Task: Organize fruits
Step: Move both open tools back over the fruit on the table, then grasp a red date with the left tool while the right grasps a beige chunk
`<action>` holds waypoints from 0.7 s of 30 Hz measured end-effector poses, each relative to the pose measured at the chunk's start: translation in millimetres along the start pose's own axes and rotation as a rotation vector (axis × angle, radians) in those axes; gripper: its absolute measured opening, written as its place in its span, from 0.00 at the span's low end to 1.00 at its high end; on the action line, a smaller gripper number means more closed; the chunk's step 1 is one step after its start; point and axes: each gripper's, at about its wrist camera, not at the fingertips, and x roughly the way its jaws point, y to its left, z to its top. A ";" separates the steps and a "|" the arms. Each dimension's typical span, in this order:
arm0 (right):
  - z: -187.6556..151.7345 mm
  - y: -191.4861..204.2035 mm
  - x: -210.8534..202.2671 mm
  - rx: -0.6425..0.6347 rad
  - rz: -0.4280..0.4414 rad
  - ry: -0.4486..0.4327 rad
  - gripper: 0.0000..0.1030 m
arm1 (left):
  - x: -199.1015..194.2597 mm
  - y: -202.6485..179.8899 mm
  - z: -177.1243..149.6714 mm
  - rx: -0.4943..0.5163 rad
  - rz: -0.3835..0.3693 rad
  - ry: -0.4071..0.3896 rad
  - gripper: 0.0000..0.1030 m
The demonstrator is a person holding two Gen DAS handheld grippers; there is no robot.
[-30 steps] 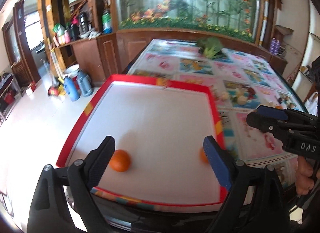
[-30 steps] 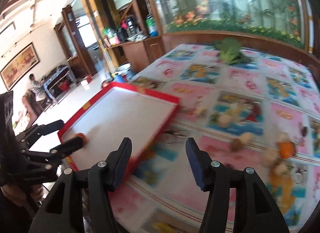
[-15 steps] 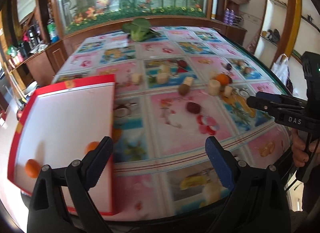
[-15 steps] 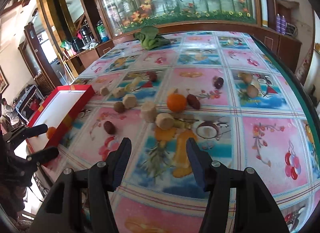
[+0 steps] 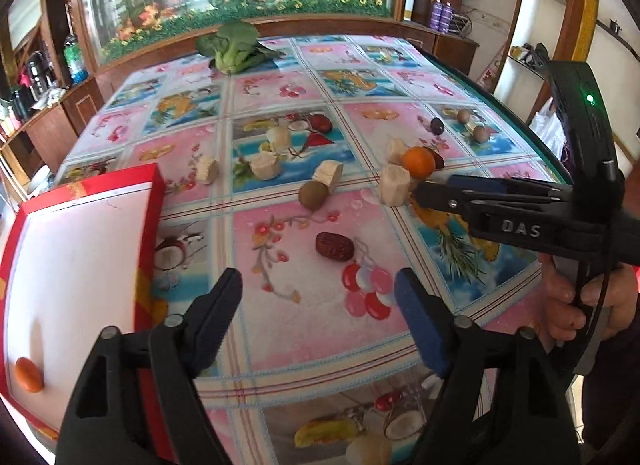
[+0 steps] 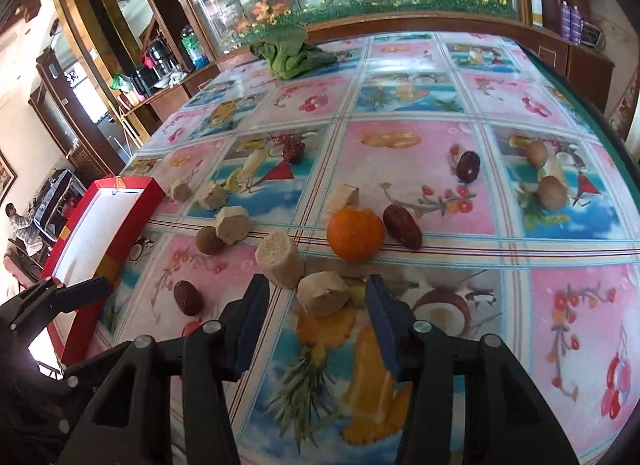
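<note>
Tabletop ahead: your right gripper [image 6: 316, 315], empty, jaws apart and just closing, faces a firm orange [image 6: 355, 233]; grip its middle.

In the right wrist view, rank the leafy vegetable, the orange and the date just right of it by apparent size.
1. leafy vegetable, though farthest away
2. orange
3. date

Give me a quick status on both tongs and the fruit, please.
Left tongs open, empty. Right tongs open, closing around beige chunk. One orange in red tray; another orange on table.
</note>
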 end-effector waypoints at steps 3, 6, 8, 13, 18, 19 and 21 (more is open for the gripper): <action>0.4 0.7 3.5 -0.008 -0.009 0.008 0.41 | 9.3 -0.3 3.7 -0.006 0.002 0.011 0.76; -0.7 0.7 4.3 -0.020 -0.004 0.001 0.31 | 15.6 -0.7 8.1 -0.018 -0.021 0.018 0.76; -1.7 0.0 4.4 -0.025 -0.008 -0.015 0.27 | 19.7 -2.7 9.9 -0.014 -0.024 0.024 0.76; 0.1 -4.3 4.4 -0.006 0.028 -0.016 0.26 | 33.1 -2.4 13.3 -0.024 -0.051 0.054 0.51; 0.3 -5.4 4.1 -0.001 0.042 -0.015 0.26 | 40.5 -6.6 10.8 -0.018 -0.070 0.068 0.49; 0.3 -5.6 4.2 0.000 0.043 -0.015 0.26 | 41.4 -7.0 10.5 -0.016 -0.070 0.070 0.46; 0.3 -5.4 4.2 0.000 0.043 -0.015 0.26 | 44.1 -6.1 9.8 -0.022 -0.078 0.076 0.39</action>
